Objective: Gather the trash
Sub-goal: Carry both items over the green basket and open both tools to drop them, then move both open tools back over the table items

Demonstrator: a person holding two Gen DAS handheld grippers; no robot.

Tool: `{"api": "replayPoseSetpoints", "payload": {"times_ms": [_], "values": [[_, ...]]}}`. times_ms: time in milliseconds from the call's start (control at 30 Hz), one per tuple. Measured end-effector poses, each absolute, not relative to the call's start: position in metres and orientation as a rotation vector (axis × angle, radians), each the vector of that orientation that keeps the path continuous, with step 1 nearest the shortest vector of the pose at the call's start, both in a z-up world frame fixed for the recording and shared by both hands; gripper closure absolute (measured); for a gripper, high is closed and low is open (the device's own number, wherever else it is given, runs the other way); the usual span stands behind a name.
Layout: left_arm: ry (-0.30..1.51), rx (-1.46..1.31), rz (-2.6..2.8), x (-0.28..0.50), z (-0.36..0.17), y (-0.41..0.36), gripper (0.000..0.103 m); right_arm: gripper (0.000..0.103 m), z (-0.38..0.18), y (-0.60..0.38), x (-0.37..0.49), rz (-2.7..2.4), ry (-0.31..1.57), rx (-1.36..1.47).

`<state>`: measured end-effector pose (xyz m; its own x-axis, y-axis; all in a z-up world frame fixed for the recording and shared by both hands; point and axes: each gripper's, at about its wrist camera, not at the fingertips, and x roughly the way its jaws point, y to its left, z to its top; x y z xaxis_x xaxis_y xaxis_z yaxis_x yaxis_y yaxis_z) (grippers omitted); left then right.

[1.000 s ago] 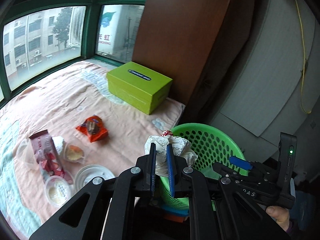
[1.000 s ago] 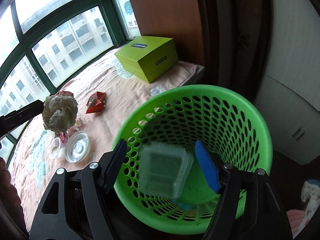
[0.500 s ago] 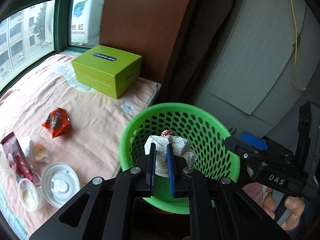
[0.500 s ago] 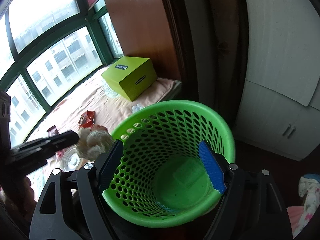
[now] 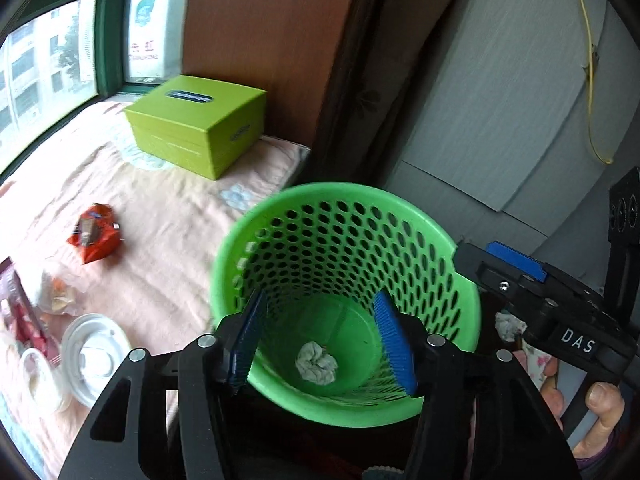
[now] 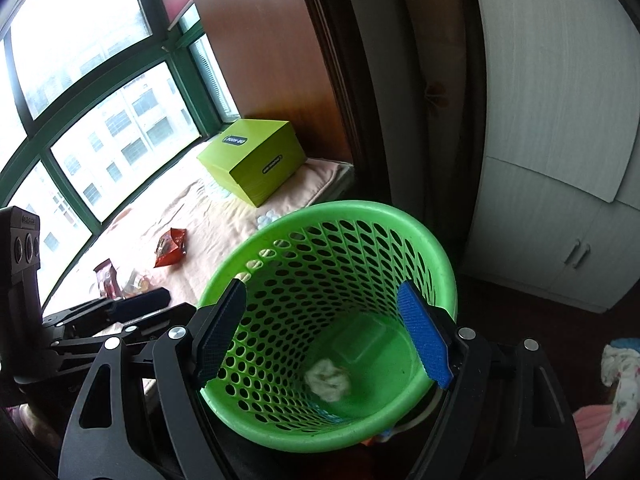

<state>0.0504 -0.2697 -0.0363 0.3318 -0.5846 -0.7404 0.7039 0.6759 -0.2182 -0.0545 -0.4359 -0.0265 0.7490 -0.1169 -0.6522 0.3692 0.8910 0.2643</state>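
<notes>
I had both tools over the round green perforated plastic basket (image 5: 432, 236), and the crumpled white paper ball (image 5: 317, 366) lay loose on its floor, touching neither tool. My left gripper (image 5: 326, 344) stood with its jaws spread wide and empty, framing the ball from above; the right gripper (image 6: 326, 336) was likewise parted and held nothing, with a clear plastic clamshell tray (image 6: 360, 340) visible flat on the basket bottom beside the ball. I judged the drop itself done, so the step in hand was the clean retreat: I meant to lift straight up first, keeping the blue pads clear of the rim, before swinging toward nine o'clock. On the peach quilted blanket (image 5: 168, 208) more litter waited: a crinkled orange snack wrapper (image 5: 95, 233) at about ten o'clock from the basket, a white round plastic lid (image 5: 94, 356) at nine o'clock, and some blurred wrappers at the left edge that I could not identify. The lime-green cardboard box (image 5: 196, 120) at eleven o'clock looked like furniture, not trash. I reckoned the wrapper wanted a pinch on its raised fold.
</notes>
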Motion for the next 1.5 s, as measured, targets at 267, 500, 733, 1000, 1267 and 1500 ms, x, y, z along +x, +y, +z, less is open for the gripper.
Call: {"api": "replayPoseSetpoints", "payload": {"times_ms": [267,500,733,1000,1267,1500], "values": [[0.859,0.097,-0.695,0.062,-0.025,-0.217,0.031,0.018,-0.024,-0.414,-0.041,-0.212,0.684,0.367],[0.84,0.035,-0.532,0.077,-0.021,-0.152,0.021,0.014,-0.02,-0.383,-0.018,-0.13,0.694,0.325],[0.826,-0.042,-0.378,0.087,-0.019,-0.082,0.019,0.013,-0.022,-0.34,0.009,-0.025,0.726,0.271],[0.811,-0.115,-0.249,0.089,-0.021,-0.017,0.016,0.011,-0.035,-0.291,0.035,0.095,0.772,0.213],[0.822,-0.179,-0.166,0.087,-0.029,0.023,0.014,0.007,-0.062,-0.239,0.06,0.217,0.852,0.129],[0.849,-0.218,-0.134,0.087,-0.042,0.045,0.013,0.007,-0.089,-0.208,0.08,0.27,0.916,0.044]]}}
